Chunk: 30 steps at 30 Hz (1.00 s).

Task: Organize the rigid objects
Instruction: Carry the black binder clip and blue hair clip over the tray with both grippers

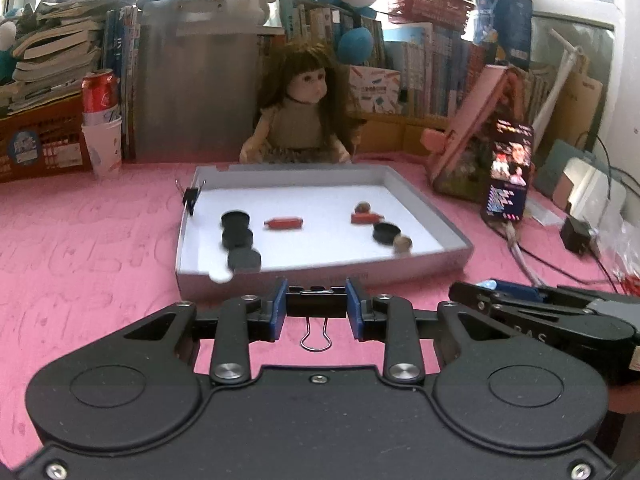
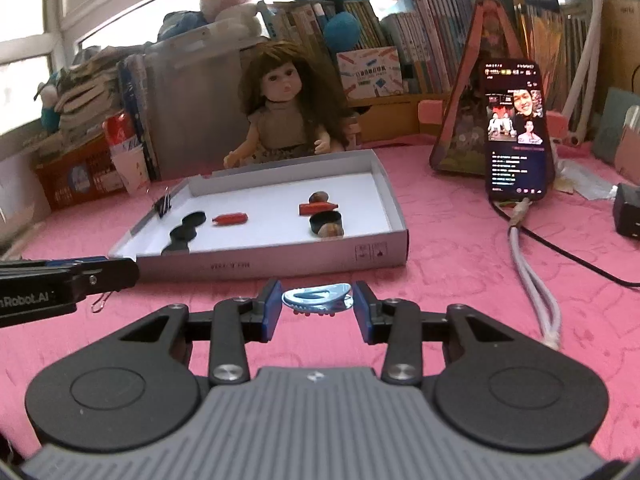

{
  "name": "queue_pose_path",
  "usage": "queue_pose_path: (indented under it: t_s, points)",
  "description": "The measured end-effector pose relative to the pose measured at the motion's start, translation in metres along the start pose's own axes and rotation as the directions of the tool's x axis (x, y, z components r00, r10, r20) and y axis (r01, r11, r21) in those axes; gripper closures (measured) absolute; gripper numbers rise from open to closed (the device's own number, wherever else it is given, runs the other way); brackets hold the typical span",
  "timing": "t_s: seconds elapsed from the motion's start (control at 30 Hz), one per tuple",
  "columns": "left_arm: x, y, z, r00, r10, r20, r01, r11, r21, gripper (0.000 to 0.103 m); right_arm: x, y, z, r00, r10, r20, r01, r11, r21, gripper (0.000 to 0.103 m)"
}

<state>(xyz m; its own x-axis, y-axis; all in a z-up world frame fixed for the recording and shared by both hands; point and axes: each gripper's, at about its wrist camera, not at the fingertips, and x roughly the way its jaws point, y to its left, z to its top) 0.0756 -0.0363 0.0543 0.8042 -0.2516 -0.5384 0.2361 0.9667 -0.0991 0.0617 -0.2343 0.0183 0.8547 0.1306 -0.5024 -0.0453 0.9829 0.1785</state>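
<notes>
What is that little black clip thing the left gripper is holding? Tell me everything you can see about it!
It is a binder clip: a black body that looks like folded metal, with thin silver wire handles. The left gripper is shut on it, its blue pads pressing the body from both sides. One wire loop hangs down toward the camera; the other lies flat across the top. The clip is off the pink mat, just in front of the white box's near wall. Only the pads touch it.

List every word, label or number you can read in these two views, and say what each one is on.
"n Robot.AI": side of the left gripper, cut off at the picture's edge.
"R A S": side of the right gripper, faint, partly read.
Print on the white box front, the phone screen, the red can and the book spines: too small or blurred.
</notes>
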Motion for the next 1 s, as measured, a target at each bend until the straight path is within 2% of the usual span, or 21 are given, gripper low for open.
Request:
queue_pose_path:
  t_s: [0.2, 0.5, 0.77, 1.0]
  points:
    - [0.032, 0.008, 0.032, 1.0, -0.005, -0.028, 0.005, 1.0, -0.023, 0.074, 0.021, -0.009, 0.029, 0.999, 0.026, -0.034, -0.024, 0.998, 0.062, 0.059]
    - [0.111, 0.039, 0.092, 0.994, 0.039, -0.106, -0.051, 0.993, -0.111, 0.074, 0.08, -0.019, 0.091, 0.995, 0.064, -0.071, -0.053, 0.989, 0.139, 0.059]
    - [0.171, 0.056, 0.115, 0.982, 0.059, -0.181, -0.09, 0.982, -0.166, 0.074, 0.139, -0.019, 0.12, 0.988, 0.07, -0.137, -0.046, 0.985, 0.166, 0.059]
    - [0.213, 0.055, 0.12, 0.974, 0.076, -0.212, -0.112, 0.98, -0.163, 0.074, 0.178, -0.023, 0.129, 0.982, 0.069, -0.176, -0.038, 0.983, 0.178, 0.059]
